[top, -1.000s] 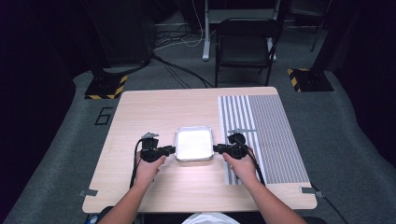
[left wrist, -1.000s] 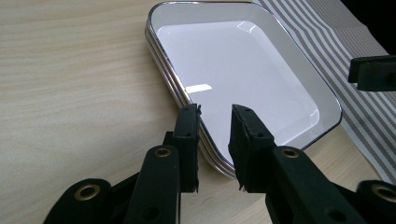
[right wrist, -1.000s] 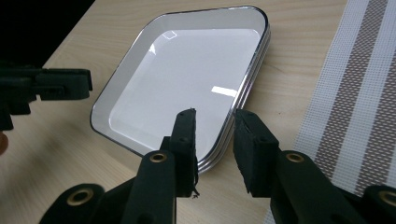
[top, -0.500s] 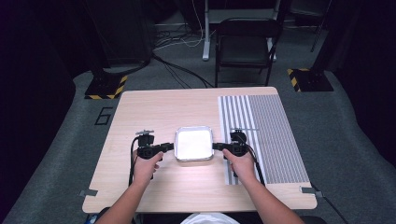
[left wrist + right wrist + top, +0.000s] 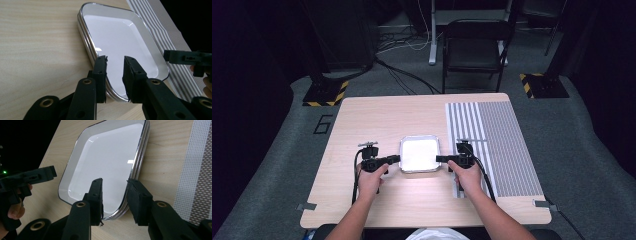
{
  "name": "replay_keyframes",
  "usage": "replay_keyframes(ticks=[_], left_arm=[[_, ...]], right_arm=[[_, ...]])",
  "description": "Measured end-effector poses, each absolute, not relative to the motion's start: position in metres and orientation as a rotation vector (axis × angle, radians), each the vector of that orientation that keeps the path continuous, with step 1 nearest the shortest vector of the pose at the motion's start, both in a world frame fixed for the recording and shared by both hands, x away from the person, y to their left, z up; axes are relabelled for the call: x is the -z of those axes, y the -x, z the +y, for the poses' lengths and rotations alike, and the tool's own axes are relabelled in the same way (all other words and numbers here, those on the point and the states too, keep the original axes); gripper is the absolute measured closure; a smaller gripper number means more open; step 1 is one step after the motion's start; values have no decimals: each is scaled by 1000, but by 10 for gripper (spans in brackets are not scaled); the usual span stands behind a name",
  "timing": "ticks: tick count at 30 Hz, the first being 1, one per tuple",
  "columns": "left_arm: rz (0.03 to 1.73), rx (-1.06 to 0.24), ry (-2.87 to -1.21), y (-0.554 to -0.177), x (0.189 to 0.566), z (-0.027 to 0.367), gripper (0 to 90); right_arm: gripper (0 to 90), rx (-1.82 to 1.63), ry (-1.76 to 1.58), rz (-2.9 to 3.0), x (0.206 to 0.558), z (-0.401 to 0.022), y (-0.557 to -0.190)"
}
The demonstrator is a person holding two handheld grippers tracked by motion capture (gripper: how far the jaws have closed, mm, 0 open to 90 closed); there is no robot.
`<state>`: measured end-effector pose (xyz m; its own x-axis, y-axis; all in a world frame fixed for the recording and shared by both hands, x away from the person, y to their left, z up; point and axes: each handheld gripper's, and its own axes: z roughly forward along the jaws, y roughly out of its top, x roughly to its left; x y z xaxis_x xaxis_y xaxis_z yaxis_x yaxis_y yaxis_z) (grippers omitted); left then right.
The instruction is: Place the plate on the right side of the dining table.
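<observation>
A stack of shallow white trays with silver rims (image 5: 402,154) lies at the table's middle. My left gripper (image 5: 398,159) reaches in from the left. In the left gripper view its jaws (image 5: 115,58) straddle the tray's near rim (image 5: 86,37), one outside and one inside, shut on it. My right gripper (image 5: 438,159) comes in from the right. Its jaws (image 5: 114,180) have just been opening and stand apart around the rim (image 5: 140,157), with a gap on the inner side. The tray rests flat on the table.
A grey striped mat (image 5: 497,145) covers the right part of the wooden table (image 5: 377,115). A black chair (image 5: 474,50) stands on the floor beyond the far edge. Cables trail from both grippers toward the person.
</observation>
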<state>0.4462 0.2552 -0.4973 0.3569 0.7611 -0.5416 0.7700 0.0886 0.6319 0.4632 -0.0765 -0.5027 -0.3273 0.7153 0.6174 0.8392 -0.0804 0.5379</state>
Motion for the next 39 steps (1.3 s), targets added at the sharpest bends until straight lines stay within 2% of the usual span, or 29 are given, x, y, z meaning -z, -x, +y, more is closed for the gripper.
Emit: replay_keyframes(ticks=[6,39], left_arm=[[1406,54,-1666,-447,504,250,725],[1409,93,-1624,-447,507,249,727]], right_arm=[[653,1374,1748,-1998,504,-77,-465],[685,1369,1757,-1926,506,-80,-466]])
